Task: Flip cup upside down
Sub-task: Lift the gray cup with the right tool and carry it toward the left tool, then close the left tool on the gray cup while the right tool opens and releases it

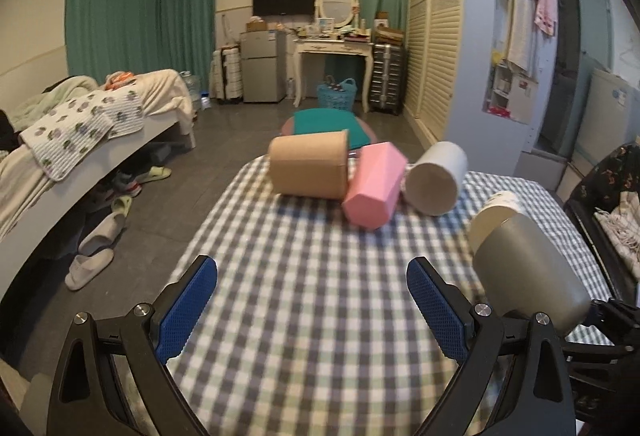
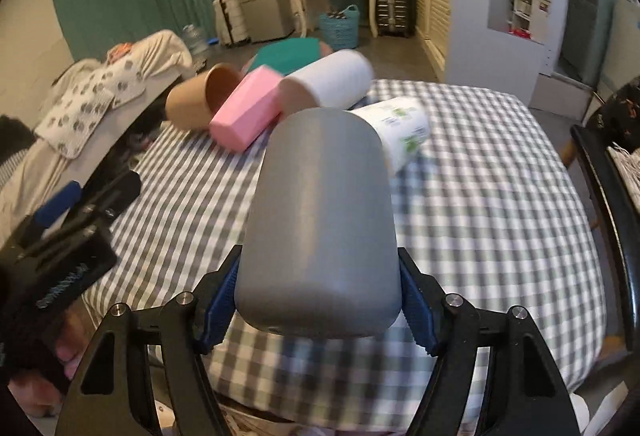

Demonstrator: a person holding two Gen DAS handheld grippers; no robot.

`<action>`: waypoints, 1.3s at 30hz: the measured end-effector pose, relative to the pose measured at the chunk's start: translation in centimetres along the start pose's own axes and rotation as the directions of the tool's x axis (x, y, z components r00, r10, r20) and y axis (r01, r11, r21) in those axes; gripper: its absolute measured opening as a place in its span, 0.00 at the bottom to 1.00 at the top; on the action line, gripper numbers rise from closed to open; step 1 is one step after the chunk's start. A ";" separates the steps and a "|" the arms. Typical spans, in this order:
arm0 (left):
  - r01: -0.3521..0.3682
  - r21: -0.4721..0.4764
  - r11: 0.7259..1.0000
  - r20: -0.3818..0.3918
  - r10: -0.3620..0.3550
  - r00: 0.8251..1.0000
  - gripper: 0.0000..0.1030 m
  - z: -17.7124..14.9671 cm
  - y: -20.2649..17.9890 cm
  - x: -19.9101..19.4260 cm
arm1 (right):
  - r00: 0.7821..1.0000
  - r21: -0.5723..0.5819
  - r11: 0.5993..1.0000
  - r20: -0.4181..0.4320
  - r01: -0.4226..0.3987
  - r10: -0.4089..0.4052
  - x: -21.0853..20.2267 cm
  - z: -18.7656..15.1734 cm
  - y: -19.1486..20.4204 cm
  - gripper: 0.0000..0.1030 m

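Observation:
My right gripper (image 2: 320,310) is shut on a grey cup (image 2: 320,220), holding it tilted above the checked tablecloth (image 2: 500,196), its closed base pointing away from me. The same cup shows at the right of the left wrist view (image 1: 528,268). My left gripper (image 1: 312,300) is open and empty over the near part of the table; it also shows at the left of the right wrist view (image 2: 64,204). A white printed cup (image 2: 400,132) lies just behind the grey cup.
A tan cup (image 1: 308,166), a pink cup (image 1: 374,186) and a white cup (image 1: 436,178) lie on their sides at the table's far edge. A bed (image 1: 80,140) is at the left. A dark chair (image 2: 612,172) is at the right.

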State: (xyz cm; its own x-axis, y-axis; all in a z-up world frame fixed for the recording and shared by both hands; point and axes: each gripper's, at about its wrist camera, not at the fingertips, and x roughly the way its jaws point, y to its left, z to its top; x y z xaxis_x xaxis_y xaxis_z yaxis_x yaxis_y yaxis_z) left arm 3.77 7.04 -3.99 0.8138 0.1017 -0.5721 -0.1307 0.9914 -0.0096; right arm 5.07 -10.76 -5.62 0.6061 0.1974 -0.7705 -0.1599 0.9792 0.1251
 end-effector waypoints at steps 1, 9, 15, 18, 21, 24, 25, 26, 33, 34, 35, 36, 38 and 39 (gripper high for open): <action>-0.004 -0.002 1.000 -0.001 0.004 1.000 0.96 -0.1 0.2 0.0 | 1.000 -0.008 1.000 -0.009 0.006 -0.006 0.6 0.0 0.6 0.69; -0.033 -0.007 0.999 -0.013 0.033 0.999 0.96 -0.5 1.5 0.0 | 0.998 -0.071 0.996 -0.016 0.055 -0.056 2.3 -0.1 2.8 0.69; -0.032 0.010 0.999 -0.020 0.032 0.999 0.96 -0.5 0.7 -0.3 | 1.000 -0.077 0.997 -0.006 0.016 -0.016 1.9 -0.8 1.8 0.73; -0.041 0.022 0.999 -0.015 0.041 0.999 0.96 -0.4 0.1 -0.9 | 0.998 -0.107 0.994 0.053 0.020 -0.014 0.4 -1.0 1.9 0.88; -0.042 0.024 0.999 0.001 0.042 0.999 0.96 -0.1 -0.5 -1.6 | 0.994 -0.136 0.991 0.108 0.014 0.001 -1.1 -1.2 1.7 0.90; -0.048 0.026 0.999 0.018 0.047 0.999 0.96 0.2 -1.3 -2.5 | 0.987 -0.144 0.990 0.159 0.003 0.020 -2.4 -1.4 1.1 0.91; -0.048 0.026 0.998 0.022 0.048 0.999 0.96 0.3 -1.5 -2.7 | 0.984 -0.144 0.990 0.177 -0.001 0.027 -2.9 -1.5 0.7 0.91; -0.048 0.025 0.999 0.024 0.047 0.999 0.96 0.4 -1.8 -2.9 | 0.982 -0.144 0.990 0.188 -0.002 0.030 -3.2 -1.6 0.4 0.91; -0.004 0.004 1.000 -0.009 0.004 1.000 0.96 0.1 -5.3 -3.4 | 0.947 -0.100 0.994 0.321 0.052 -0.018 -6.1 -1.4 -5.1 0.91; 0.012 0.000 1.000 -0.017 -0.012 1.000 0.96 -0.1 -5.9 -3.4 | 0.940 -0.082 0.994 0.340 0.073 -0.041 -6.5 -1.4 -6.0 0.91; 0.031 -0.007 0.999 -0.027 -0.031 0.999 0.96 -0.4 -6.5 -3.5 | 0.932 -0.057 0.994 0.356 0.091 -0.065 -6.8 -1.3 -7.2 0.91; 0.047 -0.011 0.999 -0.036 -0.047 0.998 0.96 -0.7 -7.1 -3.5 | 0.926 -0.027 0.995 0.368 0.100 -0.083 -7.0 -1.1 -8.6 0.91; 0.077 -0.017 0.997 -0.066 -0.078 0.995 0.96 -1.1 -8.5 -3.1 | 0.917 0.023 0.993 0.382 0.119 -0.118 -7.3 -0.9 -10.7 0.91; 0.092 -0.019 0.996 -0.084 -0.094 0.992 0.96 -1.4 -9.2 -2.7 | 0.912 0.053 0.991 0.386 0.127 -0.137 -7.3 -0.8 -11.8 0.91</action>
State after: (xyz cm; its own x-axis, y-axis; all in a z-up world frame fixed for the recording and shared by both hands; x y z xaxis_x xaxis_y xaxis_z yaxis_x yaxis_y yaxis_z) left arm 1.96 -2.47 -3.54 0.7719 0.0011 -0.6357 -0.0654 0.9948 -0.0776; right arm 1.85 -23.75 -1.97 0.8757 0.0639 -0.4786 -0.0404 0.9974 0.0594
